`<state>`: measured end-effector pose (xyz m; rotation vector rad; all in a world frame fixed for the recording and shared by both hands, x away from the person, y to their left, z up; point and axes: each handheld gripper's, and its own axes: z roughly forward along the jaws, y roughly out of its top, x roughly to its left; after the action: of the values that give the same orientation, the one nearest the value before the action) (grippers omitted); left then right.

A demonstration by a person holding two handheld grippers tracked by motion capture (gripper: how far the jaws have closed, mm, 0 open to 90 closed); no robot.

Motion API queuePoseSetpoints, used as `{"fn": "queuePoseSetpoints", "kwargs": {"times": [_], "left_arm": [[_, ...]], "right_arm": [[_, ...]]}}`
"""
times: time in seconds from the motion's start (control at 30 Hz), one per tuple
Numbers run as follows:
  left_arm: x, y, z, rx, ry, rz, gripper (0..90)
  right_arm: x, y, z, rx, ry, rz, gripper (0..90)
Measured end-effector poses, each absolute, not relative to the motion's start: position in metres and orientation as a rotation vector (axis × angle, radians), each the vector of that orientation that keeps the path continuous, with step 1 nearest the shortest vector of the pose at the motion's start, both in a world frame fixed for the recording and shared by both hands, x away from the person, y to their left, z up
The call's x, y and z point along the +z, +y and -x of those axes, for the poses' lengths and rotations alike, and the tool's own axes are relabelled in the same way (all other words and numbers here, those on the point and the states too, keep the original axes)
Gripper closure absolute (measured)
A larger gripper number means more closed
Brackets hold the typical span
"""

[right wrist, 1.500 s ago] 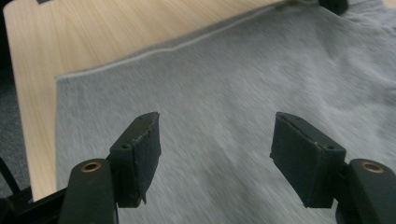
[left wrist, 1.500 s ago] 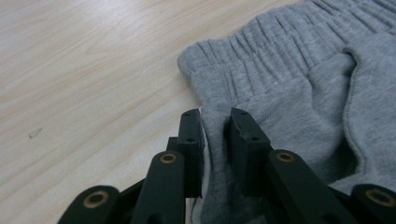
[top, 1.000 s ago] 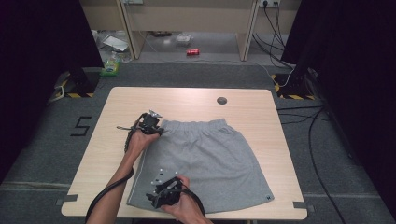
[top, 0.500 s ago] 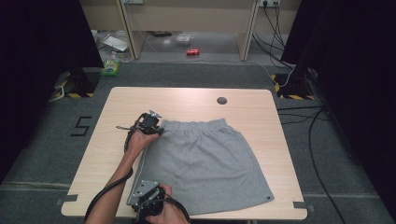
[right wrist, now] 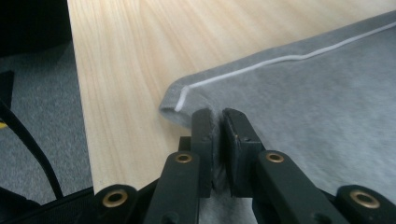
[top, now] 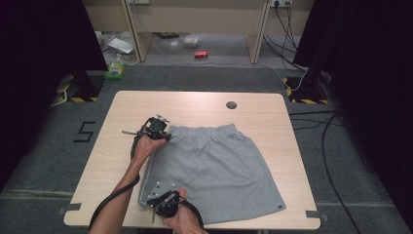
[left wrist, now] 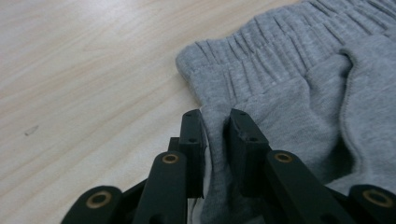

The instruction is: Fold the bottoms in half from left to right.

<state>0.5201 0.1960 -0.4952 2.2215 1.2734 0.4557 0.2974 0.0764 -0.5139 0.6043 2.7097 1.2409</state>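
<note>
Grey jersey shorts [top: 214,170] lie spread flat on the light wooden desk [top: 195,105], waistband toward the far edge, hem toward the near edge, covering the middle and near-right area of the top.

Left gripper [left wrist: 215,122]: jaws nearly together, clamped on a fold of cloth just below the gathered elastic waistband [left wrist: 261,56]. In the high view the left gripper [top: 157,127] sits at the far-left corner of the shorts, hand on top of it.

Right gripper [right wrist: 216,120]: jaws almost closed, pinching a thin layer of cloth at the hem corner, beside the white side stripe [right wrist: 261,63]. In the high view the right gripper [top: 163,202] sits at the near-left corner of the shorts, close to the desk's near edge.
</note>
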Motion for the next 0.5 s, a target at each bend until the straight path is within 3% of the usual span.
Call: {"fn": "queuePoseSetpoints", "kwargs": {"times": [0.3, 0.5], "left_arm": [[-0.454, 0.177, -0.518, 0.407, 1.218, -2.194, 77.3], [-0.425, 0.159, -0.521, 0.378, 1.199, -2.164, 77.3]], "right_arm": [[-0.473, 0.025, -0.310, 1.398, 2.591, -0.665, 84.3], [-0.443, -0.034, -0.309, 1.502, 2.461, -0.718, 84.3]]}}
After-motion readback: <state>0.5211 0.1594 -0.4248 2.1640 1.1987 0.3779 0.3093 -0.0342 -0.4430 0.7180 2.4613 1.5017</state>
